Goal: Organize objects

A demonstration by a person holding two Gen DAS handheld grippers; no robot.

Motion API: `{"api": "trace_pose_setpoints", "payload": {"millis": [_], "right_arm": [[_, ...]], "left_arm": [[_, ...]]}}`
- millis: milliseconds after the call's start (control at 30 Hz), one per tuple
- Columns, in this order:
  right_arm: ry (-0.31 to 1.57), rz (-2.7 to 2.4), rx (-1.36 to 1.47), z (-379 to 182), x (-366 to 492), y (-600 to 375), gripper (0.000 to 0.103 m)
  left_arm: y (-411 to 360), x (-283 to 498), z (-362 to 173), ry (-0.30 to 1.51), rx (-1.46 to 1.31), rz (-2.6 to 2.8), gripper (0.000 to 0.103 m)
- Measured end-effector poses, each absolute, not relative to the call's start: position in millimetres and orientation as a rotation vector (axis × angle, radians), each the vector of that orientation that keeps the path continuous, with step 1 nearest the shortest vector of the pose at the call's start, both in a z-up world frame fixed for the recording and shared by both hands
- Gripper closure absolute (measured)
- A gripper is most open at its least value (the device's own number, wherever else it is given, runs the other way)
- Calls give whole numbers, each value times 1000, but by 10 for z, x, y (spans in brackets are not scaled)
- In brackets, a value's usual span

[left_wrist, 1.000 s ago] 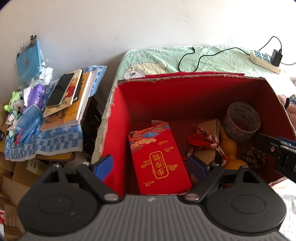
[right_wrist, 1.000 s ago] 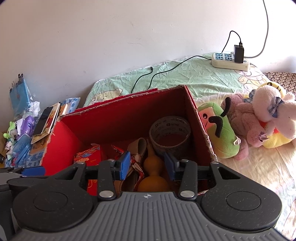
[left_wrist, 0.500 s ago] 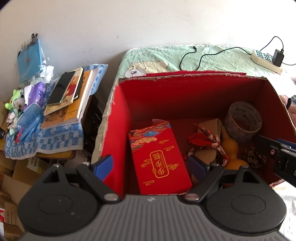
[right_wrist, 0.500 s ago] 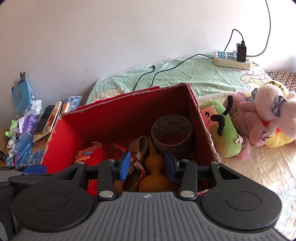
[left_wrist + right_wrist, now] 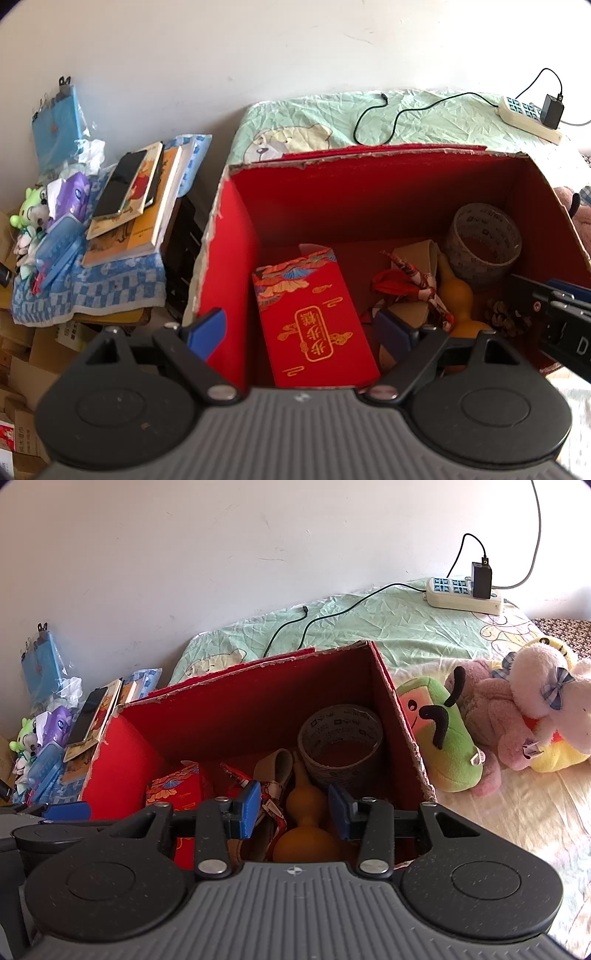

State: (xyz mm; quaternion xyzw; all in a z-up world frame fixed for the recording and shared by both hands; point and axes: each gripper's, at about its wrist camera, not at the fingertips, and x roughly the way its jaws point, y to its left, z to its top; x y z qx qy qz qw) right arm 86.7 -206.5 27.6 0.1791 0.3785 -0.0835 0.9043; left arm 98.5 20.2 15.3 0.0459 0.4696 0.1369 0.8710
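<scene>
- Red cardboard box (image 5: 236, 236) stands on the bed (image 5: 388, 620), its top open and its rim ragged.
- Inside, at the left, lies a red envelope (image 5: 314, 317) with gold Chinese characters in a gold frame; I cannot read them surely.
- A roll of tape (image 5: 340, 738) stands in the far right corner, small printed marks around its band, too small to read.
- An orange gourd (image 5: 304, 827) lies just beside the tape, touching a red patterned ribbon (image 5: 410, 284); a pine cone (image 5: 506, 317) sits near the right wall.
- My left gripper (image 5: 299, 328) hovers over the box's near left corner, blue fingers (image 5: 207, 328) spread wide, holding nothing.
- My right gripper (image 5: 291, 808) hangs above the gourd, fingers (image 5: 249, 808) apart and empty.
- A white power strip (image 5: 463, 594) with a black charger lies on the green sheet.
- Plush toys (image 5: 498, 716) lie to the right of the box.
- Books (image 5: 136, 199) with a phone on top are stacked to the left.
</scene>
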Motion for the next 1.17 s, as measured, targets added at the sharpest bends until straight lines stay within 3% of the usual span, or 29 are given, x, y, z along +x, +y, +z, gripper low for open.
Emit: {"api": "trace_pose_setpoints", "payload": {"millis": [1167], "right_arm": [[784, -154, 368, 273, 872, -2076, 59]], "left_arm": [[207, 952, 169, 958, 84, 308, 17]]}}
